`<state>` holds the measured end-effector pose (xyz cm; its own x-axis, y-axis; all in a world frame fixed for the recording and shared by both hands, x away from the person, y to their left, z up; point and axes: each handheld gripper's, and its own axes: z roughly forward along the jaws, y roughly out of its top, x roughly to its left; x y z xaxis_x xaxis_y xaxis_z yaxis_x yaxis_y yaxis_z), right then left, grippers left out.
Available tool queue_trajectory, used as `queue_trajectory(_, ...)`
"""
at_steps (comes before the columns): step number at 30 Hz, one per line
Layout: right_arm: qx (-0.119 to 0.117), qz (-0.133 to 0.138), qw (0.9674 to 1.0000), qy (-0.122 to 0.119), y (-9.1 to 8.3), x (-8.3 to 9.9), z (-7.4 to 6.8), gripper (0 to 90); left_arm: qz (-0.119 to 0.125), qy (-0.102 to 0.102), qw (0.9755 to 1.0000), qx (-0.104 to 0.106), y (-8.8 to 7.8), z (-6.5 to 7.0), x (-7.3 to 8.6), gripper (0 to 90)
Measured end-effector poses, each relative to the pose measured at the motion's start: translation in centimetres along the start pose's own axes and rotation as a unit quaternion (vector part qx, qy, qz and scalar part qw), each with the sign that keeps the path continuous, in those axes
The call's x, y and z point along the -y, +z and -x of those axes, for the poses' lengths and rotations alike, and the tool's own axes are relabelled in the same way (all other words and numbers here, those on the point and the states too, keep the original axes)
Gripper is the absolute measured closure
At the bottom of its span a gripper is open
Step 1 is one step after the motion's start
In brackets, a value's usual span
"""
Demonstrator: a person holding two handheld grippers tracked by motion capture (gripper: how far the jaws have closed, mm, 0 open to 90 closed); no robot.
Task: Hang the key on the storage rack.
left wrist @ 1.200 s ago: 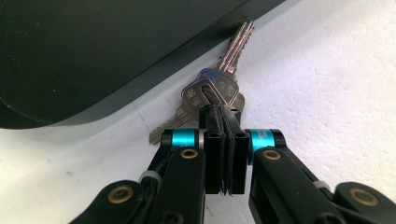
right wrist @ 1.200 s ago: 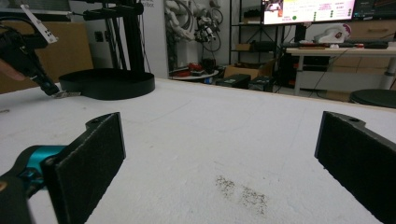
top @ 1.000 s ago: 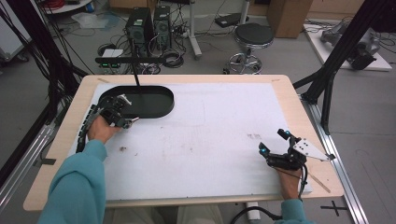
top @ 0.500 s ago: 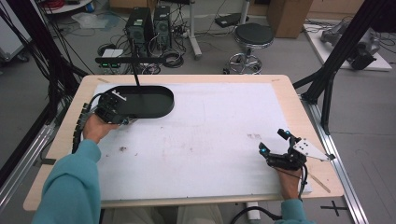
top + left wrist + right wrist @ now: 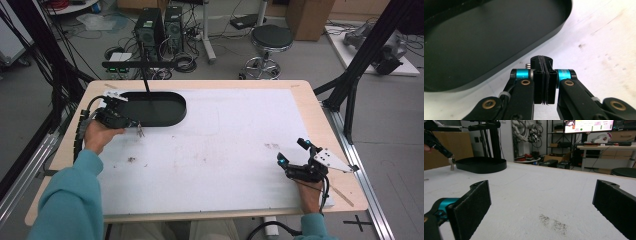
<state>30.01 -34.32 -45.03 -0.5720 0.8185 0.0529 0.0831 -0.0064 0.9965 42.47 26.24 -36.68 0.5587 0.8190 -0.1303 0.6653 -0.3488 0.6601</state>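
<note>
Two grippers differ: left gripper (image 5: pixel 134 126) pinches a small metal piece (image 5: pixel 140 131) beside the tray (image 5: pixel 172 114), seemingly for dropping in, while right gripper (image 5: pixel 292 156) idles wide.

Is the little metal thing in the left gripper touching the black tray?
Apart. In the right gripper view, the small metal thing hangs from the left gripper with white table showing before the black tray.
</note>
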Motion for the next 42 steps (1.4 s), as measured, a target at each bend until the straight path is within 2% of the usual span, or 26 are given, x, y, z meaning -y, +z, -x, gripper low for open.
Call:
queue_trajectory(5,0.0,0.0,1.0,0.0,0.0,0.0,0.0,0.9,0.03,-0.008,0.9993,0.02,-0.9,-0.4,-0.1,88.4)
queue_trajectory(7,0.0,0.0,1.0,0.0,0.0,0.0,0.0,0.9,0.033,0.004,0.9992,0.022,-1.3,-0.5,-0.3,88.5)
queue_trajectory(11,0.001,0.0,1.0,0.0,0.0,0.0,0.0,0.9,0.057,0.012,0.9977,0.033,-2.3,-0.5,-1.2,88.4)
queue_trajectory(13,0.001,0.0,1.0,0.0,0.0,0.0,0.0,0.9,0.073,0.012,0.9964,0.043,-2.9,-0.5,-1.7,88.4)
queue_trajectory(14,0.001,0.0,1.0,0.0,0.0,0.0,0.0,0.9,0.085,0.027,0.9951,0.043,-3.5,-0.4,-2.2,88.4)
queue_trajectory(15,0.001,0.0,1.0,0.001,0.0,0.0,0.0,0.9,0.085,0.027,0.9951,0.043,-3.5,-0.4,-2.2,88.4)
queue_trajectory(18,0.001,0.0,1.0,0.0,0.0,0.0,0.0,0.9,0.111,0.039,0.9916,0.054,-4.3,-0.2,-3.0,88.4)
queue_trajectory(23,0.0,-0.001,1.0,-0.002,0.0,0.0,0.0,0.9,0.122,0.062,0.9891,0.056,-5.2,-0.2,-4.5,88.4)
queue_trajectory(28,0.001,0.0,1.0,-0.001,0.0,0.0,0.0,0.9,0.134,0.073,0.9868,0.055,-5.8,-0.3,-6.0,88.4)
queue_trajectory(36,0.002,-0.001,1.0,0.0,0.0,0.0,0.0,0.9,0.139,0.086,0.9855,0.046,-6.7,-0.6,-8.0,88.4)
queue_trajectory(39,0.002,-0.001,1.0,-0.001,0.0,0.0,0.0,0.9,0.147,0.089,0.9841,0.046,-6.9,-0.7,-8.5,88.4)
queue_trajectory(42,0.002,-0.001,1.0,-0.002,0.0,0.0,0.0,0.9,0.142,0.094,0.9845,0.042,-6.9,-0.7,-9.0,88.4)
